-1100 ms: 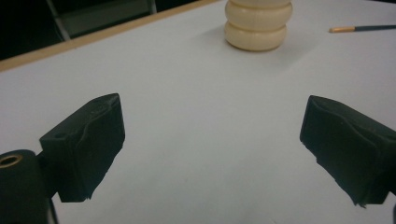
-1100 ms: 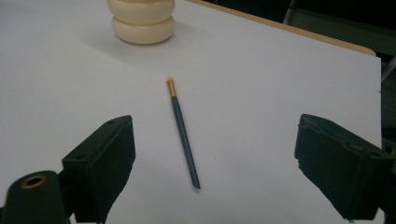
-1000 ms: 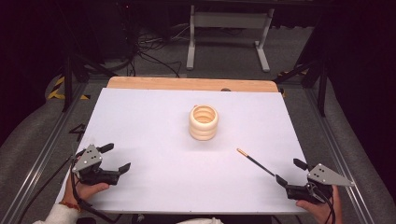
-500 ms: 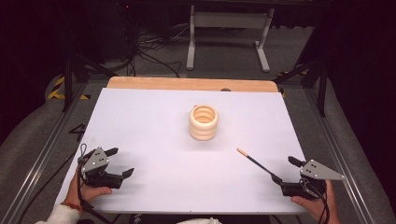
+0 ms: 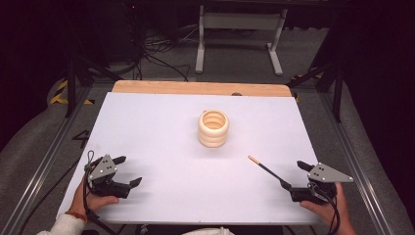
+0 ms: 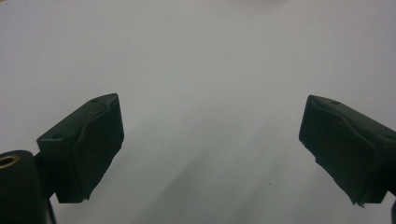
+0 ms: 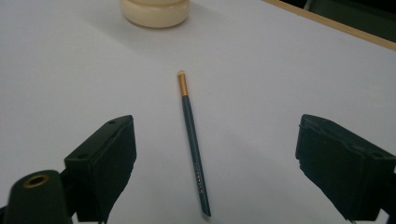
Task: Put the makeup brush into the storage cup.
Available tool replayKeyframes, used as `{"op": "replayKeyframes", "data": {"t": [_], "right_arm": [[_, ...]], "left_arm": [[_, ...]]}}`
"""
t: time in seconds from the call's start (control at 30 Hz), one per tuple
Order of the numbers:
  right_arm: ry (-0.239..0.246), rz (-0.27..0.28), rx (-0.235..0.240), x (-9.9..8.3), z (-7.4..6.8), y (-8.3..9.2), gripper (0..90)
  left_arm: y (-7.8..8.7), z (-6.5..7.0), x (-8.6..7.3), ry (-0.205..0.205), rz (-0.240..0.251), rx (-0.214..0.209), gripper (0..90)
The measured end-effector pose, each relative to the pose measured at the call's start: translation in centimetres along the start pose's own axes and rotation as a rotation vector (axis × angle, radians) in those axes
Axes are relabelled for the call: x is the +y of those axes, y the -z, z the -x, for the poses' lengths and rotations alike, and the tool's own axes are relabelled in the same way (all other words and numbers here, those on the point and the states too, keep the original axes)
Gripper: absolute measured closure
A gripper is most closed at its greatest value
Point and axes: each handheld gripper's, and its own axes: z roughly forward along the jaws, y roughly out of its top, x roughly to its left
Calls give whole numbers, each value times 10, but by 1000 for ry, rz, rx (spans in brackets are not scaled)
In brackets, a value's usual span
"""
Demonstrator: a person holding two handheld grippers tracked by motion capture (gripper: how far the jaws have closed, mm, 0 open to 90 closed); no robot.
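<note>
A thin dark pencil (image 7: 194, 149) with a gold-coloured band and pale tip at its far end lies flat on the white tabletop (image 5: 161, 127), near the right-hand front corner, well apart from the cream ribbed holder (image 5: 213, 129) that stands upright near the middle. In the right gripper view the pencil runs lengthwise between the two black jaws, its dark near end low in the frame and its banded end pointing toward the holder. The right gripper (image 5: 298, 178) sits low at the pencil's near end with its jaws spread wide and nothing between them but the pencil lying loose on the surface. The left gripper (image 5: 128, 171) rests near the left front corner, jaws likewise wide apart and holding nothing, over bare white surface. The pencil looks light, stiff and narrow, so it should lift with very little force, but its slim round body is likely to roll or skid on the smooth sheet if one jaw touches it first. The safest hold appears to be across the dark shaft, a little toward the middle for balance, with the jaws brought down on either side and closed squarely. Gripping at the very end would probably let it swing or tilt.
</note>
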Motion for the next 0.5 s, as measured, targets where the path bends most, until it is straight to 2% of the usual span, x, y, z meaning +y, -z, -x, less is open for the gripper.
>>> {"op": "replayKeyframes", "data": {"t": [0.03, 0.23, 0.5], "right_arm": [[4, -21, 19, 3, 0, -1, 134], [18, -79, 35, 10, 0, -10, 154], [2, -105, 55, 19, 5, -18, 179]], "left_arm": [[0, 0, 0, -2, 1, 2, 75], [0, 0, -1, 3, 5, -5, 77], [-1, 0, 0, 7, 5, -16, 83]]}}
